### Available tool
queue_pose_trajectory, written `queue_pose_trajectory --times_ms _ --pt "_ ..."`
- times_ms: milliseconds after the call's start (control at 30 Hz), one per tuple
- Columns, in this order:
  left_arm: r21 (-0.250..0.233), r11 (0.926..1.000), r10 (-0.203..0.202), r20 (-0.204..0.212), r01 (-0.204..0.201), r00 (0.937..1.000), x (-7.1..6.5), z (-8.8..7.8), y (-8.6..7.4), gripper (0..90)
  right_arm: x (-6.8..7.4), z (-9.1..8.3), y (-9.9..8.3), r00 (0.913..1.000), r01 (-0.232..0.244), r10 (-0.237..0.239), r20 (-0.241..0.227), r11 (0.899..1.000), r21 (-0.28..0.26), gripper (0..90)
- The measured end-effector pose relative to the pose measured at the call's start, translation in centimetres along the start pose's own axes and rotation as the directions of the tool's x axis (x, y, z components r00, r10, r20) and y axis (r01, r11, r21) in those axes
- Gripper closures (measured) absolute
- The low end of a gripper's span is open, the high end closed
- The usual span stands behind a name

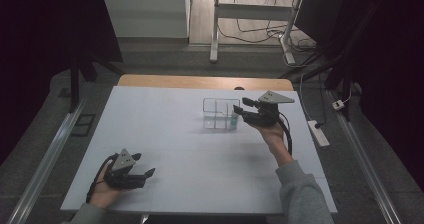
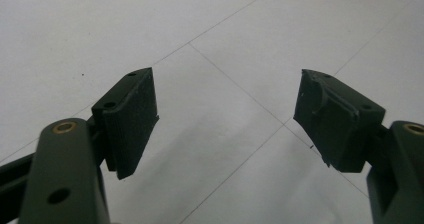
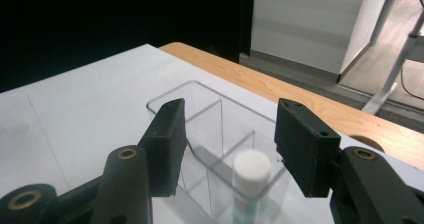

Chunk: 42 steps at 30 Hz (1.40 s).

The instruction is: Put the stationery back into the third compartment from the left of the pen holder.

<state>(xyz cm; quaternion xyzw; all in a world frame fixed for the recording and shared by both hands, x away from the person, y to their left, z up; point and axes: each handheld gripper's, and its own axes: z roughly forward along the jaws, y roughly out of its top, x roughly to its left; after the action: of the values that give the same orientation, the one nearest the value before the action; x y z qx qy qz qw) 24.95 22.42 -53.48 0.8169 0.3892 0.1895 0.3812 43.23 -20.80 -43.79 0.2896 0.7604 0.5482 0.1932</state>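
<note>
A clear plastic organizer point(image 1: 218, 113) with several compartments stands on the white table top point(image 1: 165, 134), right of centre toward the far side. A tube with a white cap point(image 1: 234, 120) stands upright in its near right compartment. My right gripper point(image 1: 240, 107) hovers at the organizer's right side, jaws apart and nothing pressed between them. In the right gripper view the cap point(image 3: 251, 168) sits below and between the jaws of the right gripper point(image 3: 230, 134), with the organizer point(image 3: 200, 109) beyond. My left gripper point(image 1: 145, 165) rests open near the front left edge; in the left gripper view the left gripper point(image 2: 227, 119) has bare table between its jaws.
A wooden strip point(image 1: 205, 82) edges the table's far side. Beyond it are a desk frame point(image 1: 215, 29) and cables on the floor. A power strip point(image 1: 318, 133) lies on the floor at the right. Metal rails point(image 1: 45, 154) run along both sides.
</note>
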Motion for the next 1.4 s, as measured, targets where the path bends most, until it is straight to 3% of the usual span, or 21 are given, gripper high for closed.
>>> queue_pose_trajectory --times_ms 467,900,1400 --pt "-0.001 1.0000 0.003 -0.005 -0.003 1.0000 0.0 0.0 0.1 24.8 0.3 -3.8 -2.5 0.9997 0.016 -0.016 0.016 0.999 0.051 45.4" --pt "-0.004 1.0000 0.002 -0.006 -0.002 1.0000 0.1 0.1 0.1 24.7 1.1 -7.4 -6.5 0.9997 0.022 -0.024 0.008 0.988 0.155 42.1" --pt "0.000 1.0000 0.000 -0.014 0.000 0.9999 0.2 0.3 0.2 24.7 1.1 -12.2 -10.6 0.9978 0.001 -0.015 0.064 0.976 0.220 39.3"
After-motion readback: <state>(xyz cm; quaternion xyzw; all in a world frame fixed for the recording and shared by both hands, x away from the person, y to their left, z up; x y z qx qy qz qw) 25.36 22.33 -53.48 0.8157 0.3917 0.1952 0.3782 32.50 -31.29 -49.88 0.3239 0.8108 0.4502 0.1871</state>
